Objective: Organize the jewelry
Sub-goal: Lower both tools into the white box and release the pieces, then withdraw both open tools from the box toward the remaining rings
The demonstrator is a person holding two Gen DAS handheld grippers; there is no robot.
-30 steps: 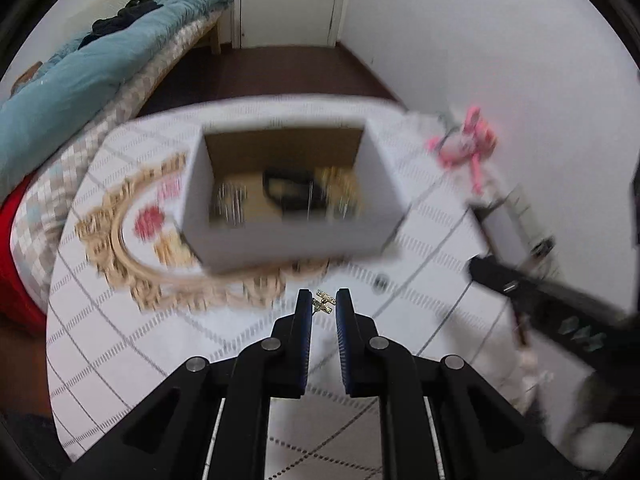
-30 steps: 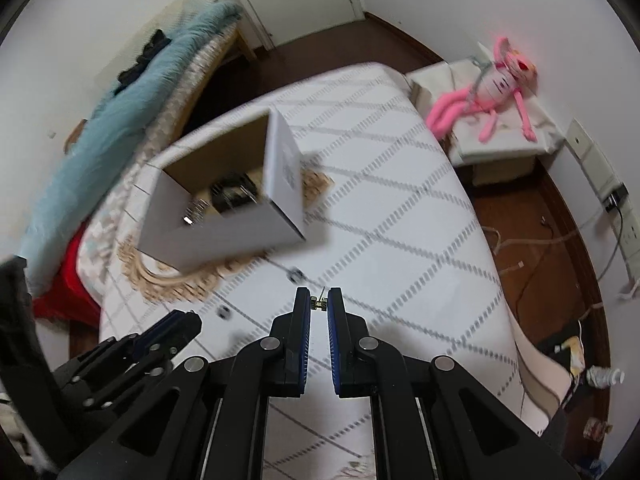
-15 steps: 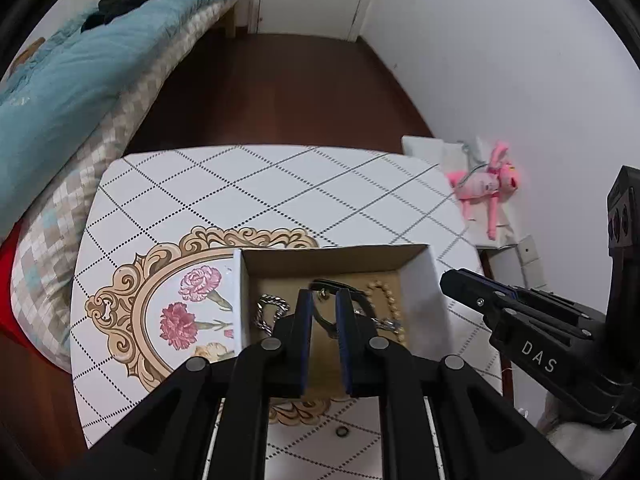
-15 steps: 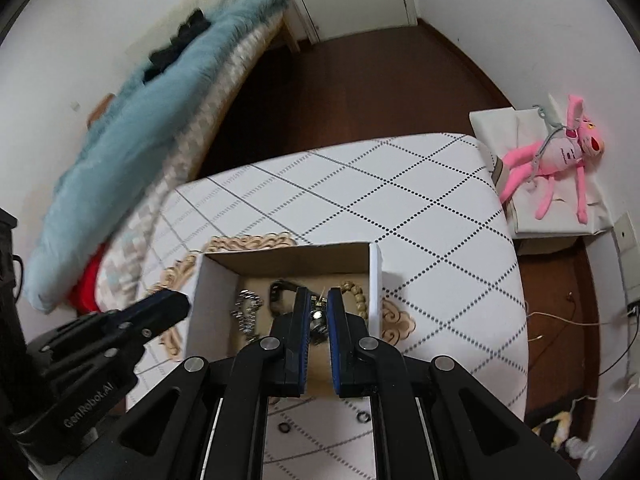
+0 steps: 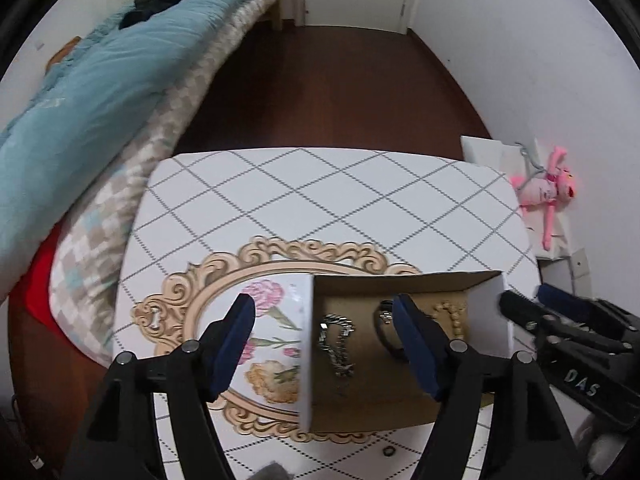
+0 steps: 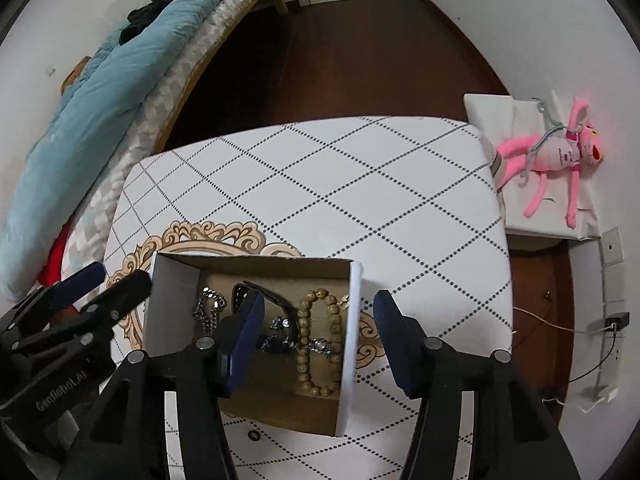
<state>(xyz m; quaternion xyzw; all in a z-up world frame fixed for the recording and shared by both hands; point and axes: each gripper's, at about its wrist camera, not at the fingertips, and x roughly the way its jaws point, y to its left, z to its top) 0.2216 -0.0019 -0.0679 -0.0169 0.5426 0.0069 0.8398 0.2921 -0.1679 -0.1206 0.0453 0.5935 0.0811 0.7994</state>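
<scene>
An open cardboard box (image 5: 306,352) (image 6: 352,320) with white outer walls stands on the table. Inside lie a silver chain (image 5: 336,344) (image 6: 208,306), a wooden bead bracelet (image 6: 318,340) (image 5: 452,316), a black item (image 6: 276,304) and small sparkly pieces (image 6: 280,340). My left gripper (image 5: 324,344) is open and empty above the box's left wall. My right gripper (image 6: 320,334) is open and empty above the box's right part. Each gripper shows at the edge of the other's view.
The white table (image 5: 320,200) has a diamond pattern and a gold floral frame print (image 5: 208,292). A small ring (image 6: 253,435) (image 5: 387,450) lies on the table in front of the box. A bed with a blue duvet (image 5: 80,92) is left; a pink plush toy (image 6: 560,156) is right.
Both grippers rose from the table to above the box and opened; the small gold pieces each held a second ago are no longer between the fingers.
</scene>
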